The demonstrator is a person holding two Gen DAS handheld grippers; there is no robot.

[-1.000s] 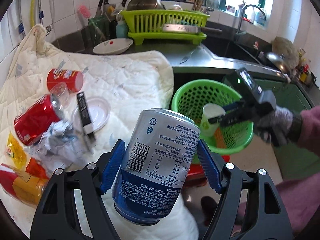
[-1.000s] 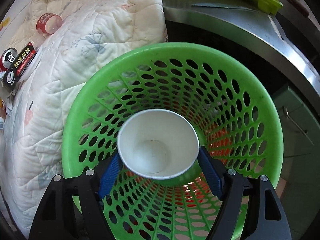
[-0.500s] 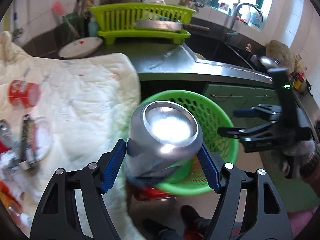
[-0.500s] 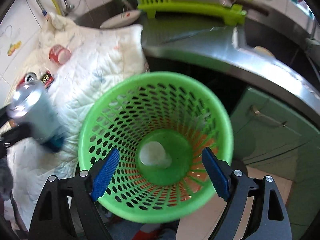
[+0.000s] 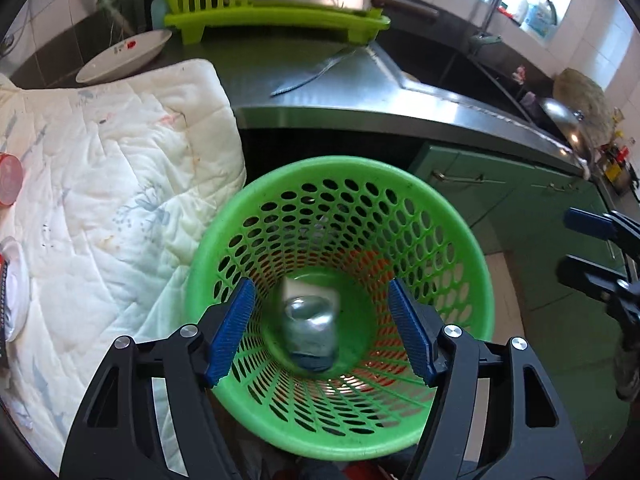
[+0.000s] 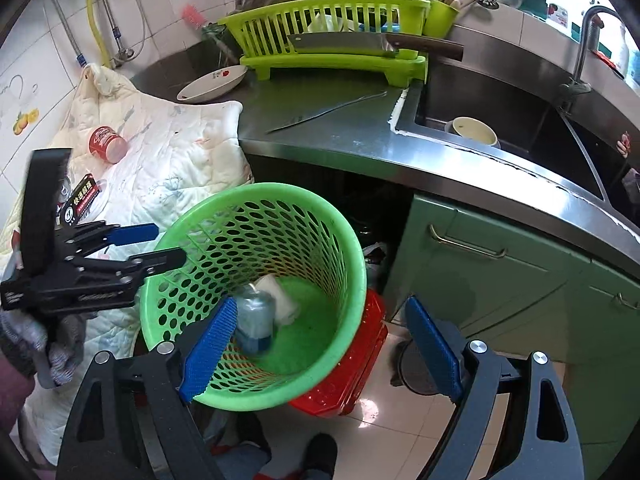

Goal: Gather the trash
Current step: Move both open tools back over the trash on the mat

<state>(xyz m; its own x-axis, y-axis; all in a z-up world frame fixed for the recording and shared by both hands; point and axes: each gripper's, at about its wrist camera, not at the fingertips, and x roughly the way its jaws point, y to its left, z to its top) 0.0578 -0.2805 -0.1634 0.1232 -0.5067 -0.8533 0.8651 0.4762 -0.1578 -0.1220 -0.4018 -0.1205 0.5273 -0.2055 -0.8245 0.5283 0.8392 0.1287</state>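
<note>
A green mesh basket [image 5: 460,248] [image 6: 352,240] stands on the floor beside the counter. A silver and blue can [image 5: 310,332] [image 6: 254,320] lies blurred in its bottom, next to a white paper cup [image 5: 310,286] [image 6: 280,296]. My left gripper [image 5: 320,330] is open and empty right above the basket; it also shows in the right wrist view [image 6: 162,246] at the basket's left rim. My right gripper [image 6: 320,348] is open and empty, off to the basket's right; it shows in the left wrist view [image 5: 578,244].
A white quilt [image 5: 100,184] [image 6: 168,168] holds more trash: a red cup [image 6: 106,144] and a black packet [image 6: 82,202]. A red crate [image 6: 352,364] sits under the basket. The steel counter [image 6: 340,132] bears a knife, a plate and a green dish rack [image 6: 340,36]. Green cabinets stand to the right.
My left gripper opened and the can dropped into the basket. Earlier my right gripper let the paper cup fall in, then drew back to the right.
</note>
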